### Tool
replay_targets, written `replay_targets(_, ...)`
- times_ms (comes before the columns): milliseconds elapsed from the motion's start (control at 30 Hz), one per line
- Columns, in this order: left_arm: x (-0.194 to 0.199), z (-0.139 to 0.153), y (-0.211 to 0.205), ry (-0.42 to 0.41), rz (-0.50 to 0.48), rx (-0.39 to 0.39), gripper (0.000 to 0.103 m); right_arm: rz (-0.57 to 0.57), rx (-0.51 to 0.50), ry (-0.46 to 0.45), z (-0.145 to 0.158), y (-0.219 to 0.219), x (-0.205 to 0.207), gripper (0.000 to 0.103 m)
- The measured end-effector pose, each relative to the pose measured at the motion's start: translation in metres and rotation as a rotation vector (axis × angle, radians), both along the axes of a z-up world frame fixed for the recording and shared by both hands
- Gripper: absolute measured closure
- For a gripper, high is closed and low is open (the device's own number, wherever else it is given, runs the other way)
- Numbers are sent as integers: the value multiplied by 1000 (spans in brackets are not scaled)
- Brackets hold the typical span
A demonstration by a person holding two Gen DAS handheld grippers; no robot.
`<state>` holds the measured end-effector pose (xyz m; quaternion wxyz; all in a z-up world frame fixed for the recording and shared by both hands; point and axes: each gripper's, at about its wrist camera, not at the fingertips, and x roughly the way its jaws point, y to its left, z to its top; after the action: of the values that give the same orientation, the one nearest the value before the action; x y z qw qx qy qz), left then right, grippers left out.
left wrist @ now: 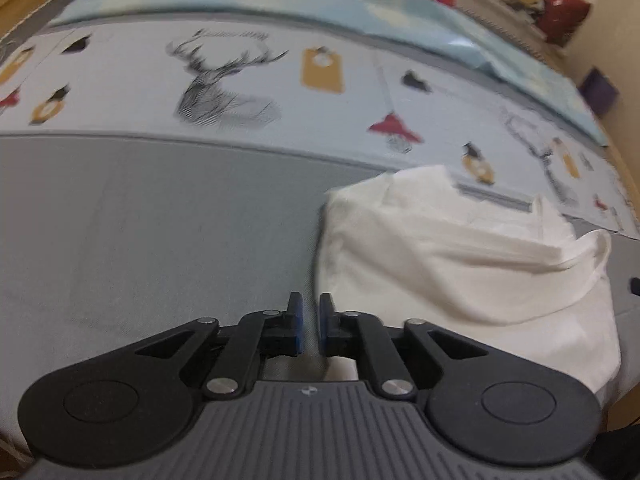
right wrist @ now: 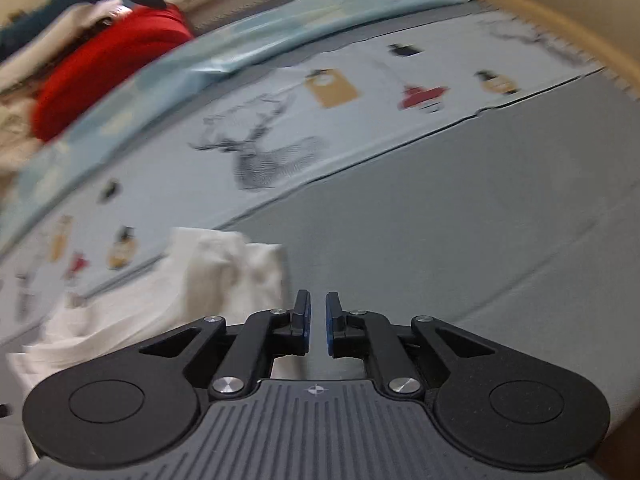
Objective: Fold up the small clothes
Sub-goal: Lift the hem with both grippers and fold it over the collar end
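Left wrist view: left gripper [left wrist: 311, 320] points down at the grey bedsheet [left wrist: 160, 240]. Its 2 blue pads stand a narrow gap apart with nothing between them; released, holding nothing. The white garment [left wrist: 460, 264] lies crumpled to the right of the fingertips, its near edge just beside the right pad, not touching so far as I can tell. Bulk of the cloth runs away to the right and forward.

Right wrist view: right gripper [right wrist: 318, 322] likewise slightly parted and empty. The same white garment [right wrist: 168, 300] lies to its left, its edge just beside the left finger.

Judgement: the garment sits between the 2 grippers, about equally near each. Each tool needs an inward move to reach an edge.
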<state>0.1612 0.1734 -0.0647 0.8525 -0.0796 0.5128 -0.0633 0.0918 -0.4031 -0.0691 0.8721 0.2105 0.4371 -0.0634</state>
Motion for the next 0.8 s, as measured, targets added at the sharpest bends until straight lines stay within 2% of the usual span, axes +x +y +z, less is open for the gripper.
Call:
replay_targets(33,4,-3,0,7,2,-22,81,28,-25,-2,-2,5,2,90)
replay_targets(133,11,-16,-4,22,22,-34,81,86,-72,0,-9,19,7,84)
replay_targets(267,19,-27,-16,31,32,-12,81,153,-96,4,-17,36,22,84)
replay_targets(400,29,-27,-24,2,42,-22,62,235,-177,-21,-20,55,40,73)
replay_targets(467,37,-30,-29,3,42,-10,62,249,-216,-6,-26,60,49,72)
replay_targets(567,46,-33,-33,-9,49,-4,62,256,-222,-2,-33,61,64,72)
replay_targets(600,47,-33,-34,-16,48,-4,63,255,-220,-3,-35,61,69,72)
replay_targets(667,52,-33,-35,-37,42,-6,84,256,-207,-13,-37,60,77,72)
replay_targets(700,55,-32,-36,-49,36,1,95,258,-205,-26,-37,61,80,78)
replay_targets(733,56,-29,-35,-75,41,10,95,253,-210,-59,-34,61,82,100)
replay_targets(800,58,-18,-31,-149,70,15,96,209,-161,-136,-24,54,83,99)
